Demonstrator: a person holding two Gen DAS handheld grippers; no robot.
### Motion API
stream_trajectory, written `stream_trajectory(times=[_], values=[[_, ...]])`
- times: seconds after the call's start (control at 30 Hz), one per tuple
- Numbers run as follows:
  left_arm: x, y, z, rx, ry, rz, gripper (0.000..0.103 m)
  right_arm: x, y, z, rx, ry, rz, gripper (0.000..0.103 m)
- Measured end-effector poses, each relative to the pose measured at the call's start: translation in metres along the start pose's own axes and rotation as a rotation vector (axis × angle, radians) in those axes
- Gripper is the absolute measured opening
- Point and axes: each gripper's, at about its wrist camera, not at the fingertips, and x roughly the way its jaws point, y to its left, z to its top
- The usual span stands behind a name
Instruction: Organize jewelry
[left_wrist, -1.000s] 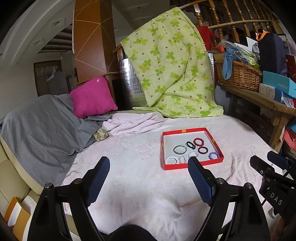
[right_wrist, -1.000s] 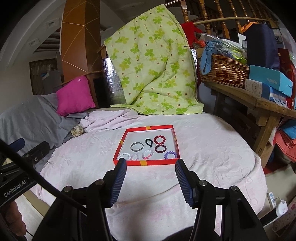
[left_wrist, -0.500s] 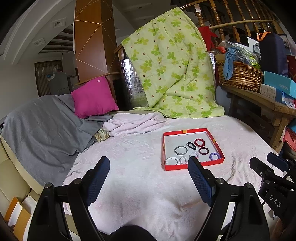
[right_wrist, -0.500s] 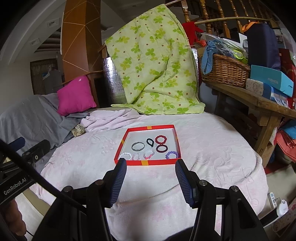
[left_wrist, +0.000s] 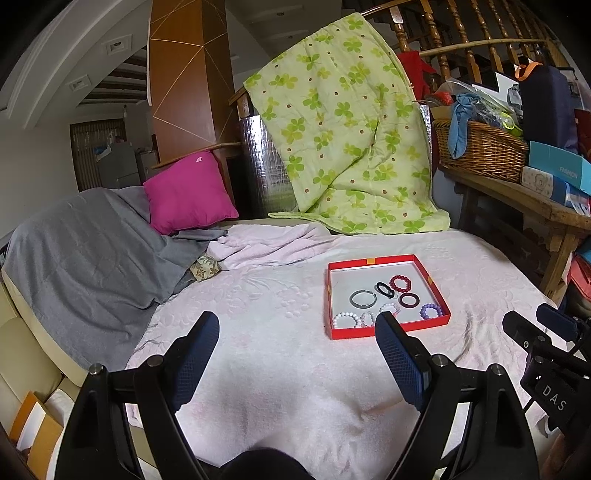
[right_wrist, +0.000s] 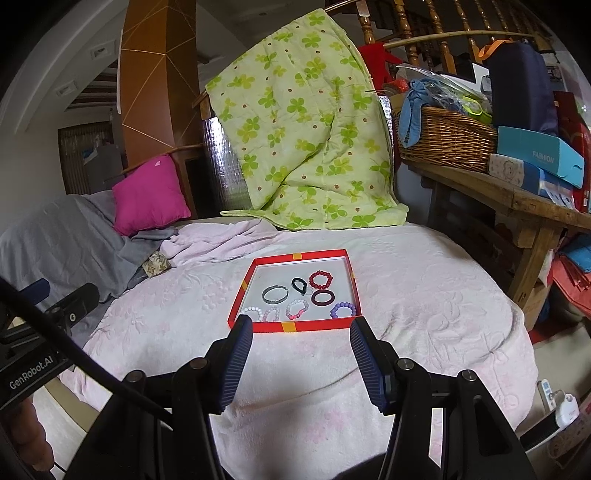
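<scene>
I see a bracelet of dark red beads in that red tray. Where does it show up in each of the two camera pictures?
Left wrist view: the dark red bead bracelet lies right of centre, in the far right part of the red tray.
Right wrist view: the bracelet lies just right of centre, again far right in the tray.
Shared landmark: the green clover-print quilt hanging behind the tray.

A fluffy, matt pink blanket (right_wrist: 424, 295) with an embossed flower pattern was spread over the bed. The red tray (right_wrist: 295, 327) looked like matt cardboard, holding glossy beaded bracelets (right_wrist: 320, 279) and a smooth dark ring (right_wrist: 323, 297). A woven wicker basket (right_wrist: 447, 142) was set on a rough wooden desk (right_wrist: 532, 201).
</scene>
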Motion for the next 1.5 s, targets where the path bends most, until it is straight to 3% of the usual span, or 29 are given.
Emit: stream_trajectory(times=[0.73, 1.5], values=[[0.028, -0.002, 0.005, -0.021, 0.028, -0.014, 0.087, 0.020, -0.001, 0.004, -0.002, 0.032, -0.029, 0.059], [0.120, 0.001, 0.031, -0.052, 0.085, -0.004, 0.087, 0.125, 0.002, 0.034, -0.039, 0.107, -0.055, 0.059]])
